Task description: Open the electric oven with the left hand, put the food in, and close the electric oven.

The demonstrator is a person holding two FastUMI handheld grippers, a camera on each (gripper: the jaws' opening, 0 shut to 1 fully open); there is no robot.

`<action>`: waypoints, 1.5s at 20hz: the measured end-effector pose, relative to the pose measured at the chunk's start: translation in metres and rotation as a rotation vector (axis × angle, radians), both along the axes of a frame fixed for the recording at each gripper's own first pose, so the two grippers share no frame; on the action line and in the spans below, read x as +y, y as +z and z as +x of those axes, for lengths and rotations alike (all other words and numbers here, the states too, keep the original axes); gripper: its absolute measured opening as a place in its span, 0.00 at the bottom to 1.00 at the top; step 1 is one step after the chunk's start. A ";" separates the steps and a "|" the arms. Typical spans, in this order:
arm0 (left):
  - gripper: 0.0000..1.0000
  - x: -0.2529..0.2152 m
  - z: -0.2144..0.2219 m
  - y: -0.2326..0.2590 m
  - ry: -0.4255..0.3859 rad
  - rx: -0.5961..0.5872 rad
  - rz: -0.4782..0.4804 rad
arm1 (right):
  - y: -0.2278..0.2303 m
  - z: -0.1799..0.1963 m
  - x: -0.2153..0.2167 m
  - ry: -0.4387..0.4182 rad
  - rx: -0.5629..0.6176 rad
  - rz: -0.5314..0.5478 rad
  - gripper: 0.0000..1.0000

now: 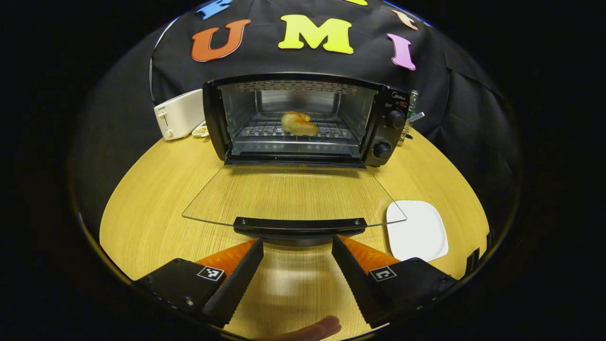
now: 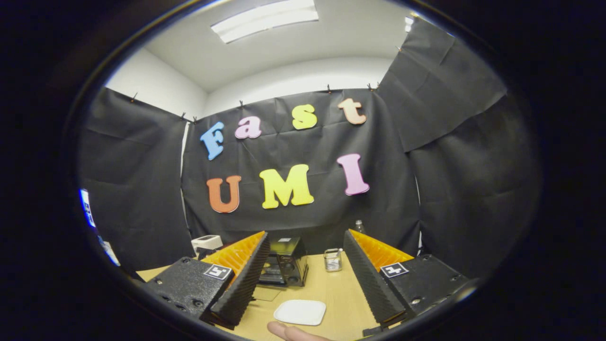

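Left gripper view: the electric oven (image 1: 303, 121) is seen at the back of the wooden surface (image 1: 151, 208), its glass door (image 1: 293, 194) folded fully down and lying flat. The door handle (image 1: 299, 225) sits just beyond the left claw (image 1: 297, 265), whose fingers are spread wide with nothing between them. The food, a golden pastry (image 1: 299, 124), is already placed on the wire rack (image 1: 265, 130) inside the cavity. A white toaster (image 1: 179, 114) stands left of the oven; an empty white plate (image 1: 416, 230) lies to the right of the door.

Right gripper view: the right claw (image 2: 305, 279) is held high and back, released and empty, with the oven (image 2: 284, 267), plate (image 2: 300, 312) and a small metal holder (image 2: 333, 259) far below.

Judged step: loading is done; only closing remains. The next move calls for the handle to be caught or nudged from beneath and the door swung up until it is latched, without the oven being pushed backward.
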State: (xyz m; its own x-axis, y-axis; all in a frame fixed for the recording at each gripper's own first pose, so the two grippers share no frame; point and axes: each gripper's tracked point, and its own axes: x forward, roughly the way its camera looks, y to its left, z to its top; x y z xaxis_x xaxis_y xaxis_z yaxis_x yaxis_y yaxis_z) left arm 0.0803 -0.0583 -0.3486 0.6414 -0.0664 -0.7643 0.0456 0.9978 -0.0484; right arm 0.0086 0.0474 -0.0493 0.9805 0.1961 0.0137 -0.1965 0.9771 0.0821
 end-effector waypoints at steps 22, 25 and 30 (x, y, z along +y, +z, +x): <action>0.96 0.001 0.064 0.088 -0.005 -0.286 -0.003 | -0.014 0.008 0.002 0.001 0.046 -0.007 0.95; 0.98 0.009 0.080 0.095 0.018 -0.329 -0.062 | -0.016 0.010 0.000 -0.005 0.052 -0.007 0.95; 0.94 0.027 0.080 0.113 0.039 -0.385 -0.071 | -0.020 0.015 -0.002 -0.013 0.065 -0.008 0.95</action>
